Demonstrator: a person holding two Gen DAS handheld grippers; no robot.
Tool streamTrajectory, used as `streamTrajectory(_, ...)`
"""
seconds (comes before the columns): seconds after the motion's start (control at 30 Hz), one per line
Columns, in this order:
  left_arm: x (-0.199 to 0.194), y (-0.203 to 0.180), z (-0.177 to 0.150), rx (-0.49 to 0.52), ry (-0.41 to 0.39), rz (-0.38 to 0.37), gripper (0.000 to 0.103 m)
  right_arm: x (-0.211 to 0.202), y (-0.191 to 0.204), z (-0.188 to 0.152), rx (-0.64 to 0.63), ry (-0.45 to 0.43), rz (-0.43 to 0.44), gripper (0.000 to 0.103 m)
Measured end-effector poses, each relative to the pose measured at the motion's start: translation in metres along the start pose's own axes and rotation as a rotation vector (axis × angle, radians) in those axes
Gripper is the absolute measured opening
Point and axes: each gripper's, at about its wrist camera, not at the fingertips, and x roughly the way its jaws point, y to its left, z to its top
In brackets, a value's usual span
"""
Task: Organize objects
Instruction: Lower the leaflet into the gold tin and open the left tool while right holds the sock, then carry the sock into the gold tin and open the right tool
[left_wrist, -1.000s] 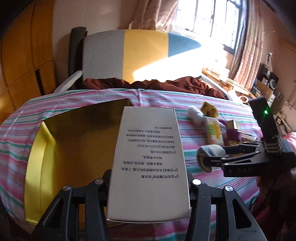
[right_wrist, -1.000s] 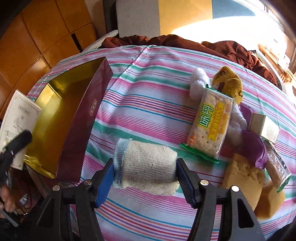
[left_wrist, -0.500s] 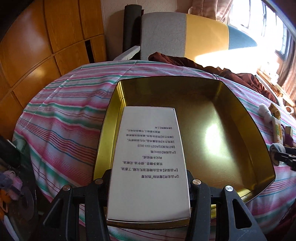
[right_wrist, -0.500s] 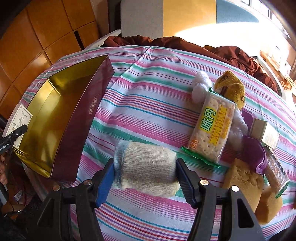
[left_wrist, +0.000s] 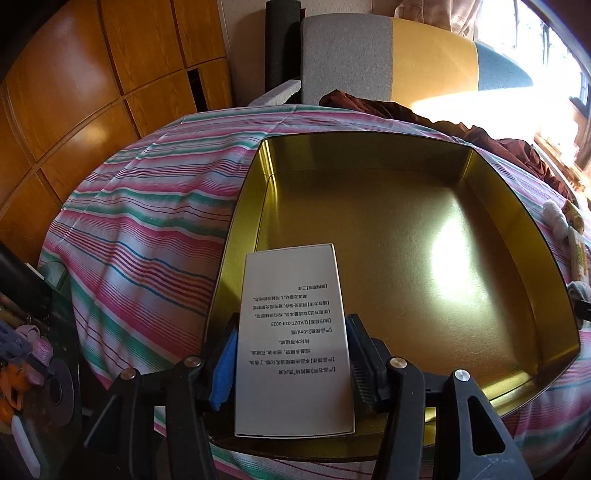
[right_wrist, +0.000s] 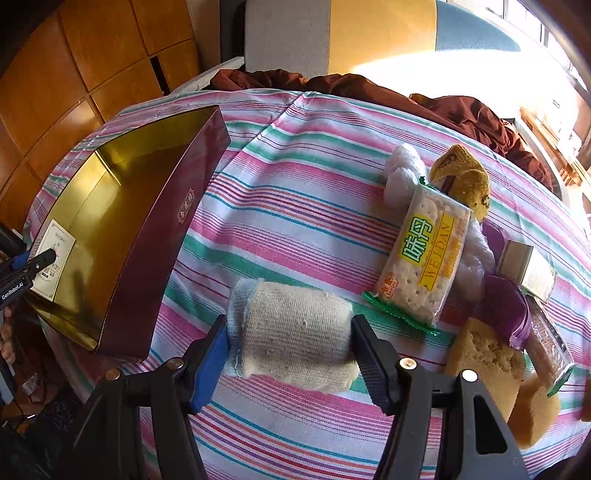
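A white printed box (left_wrist: 291, 343) lies tilted in the near left corner of the gold-lined, maroon-sided tin (left_wrist: 369, 144). Its near end rests over the tin's front rim. My left gripper (left_wrist: 293, 325) straddles the box and its jaws are opening, with the pads just off the box's sides. The right wrist view shows this box (right_wrist: 55, 254) and the left gripper (right_wrist: 37, 260) at the tin (right_wrist: 166, 236). My right gripper (right_wrist: 290, 325) is shut on a rolled beige sock (right_wrist: 295, 328), held just above the striped cloth right of the tin.
On the striped tablecloth (right_wrist: 295, 192) to the right lie a cracker packet (right_wrist: 424, 254), a yellow knit piece (right_wrist: 461, 177), white fluff (right_wrist: 402, 173), a purple pouch (right_wrist: 506, 306), a small box (right_wrist: 528, 266) and a yellow sponge (right_wrist: 484, 358). Wooden panels (left_wrist: 92, 74) and a chair back (left_wrist: 369, 55) stand behind.
The left gripper swung left over the tin and tipped down. Its jaws then widened and the white box slid forward, lower into the tin. The right gripper and sock stayed put.
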Motion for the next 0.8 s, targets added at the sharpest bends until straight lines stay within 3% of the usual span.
streamTrajectory(0.17, -0.01, 0.001, 0.0, 0.022, -0.062, 0.054, 0.055, 0.0, 0.002, -0.001, -0.015, -0.001, -0.011, 0.066)
streamTrajectory(0.43, -0.011, 0.003, 0.0, 0.044, -0.071, 0.082, 0.054, 0.0, 0.003, -0.002, -0.024, -0.003, -0.02, 0.066)
streamTrajectory(0.8, -0.033, 0.014, -0.001, -0.041, -0.115, -0.006, 0.055, -0.002, 0.005, -0.004, 0.012, -0.017, -0.038, 0.066)
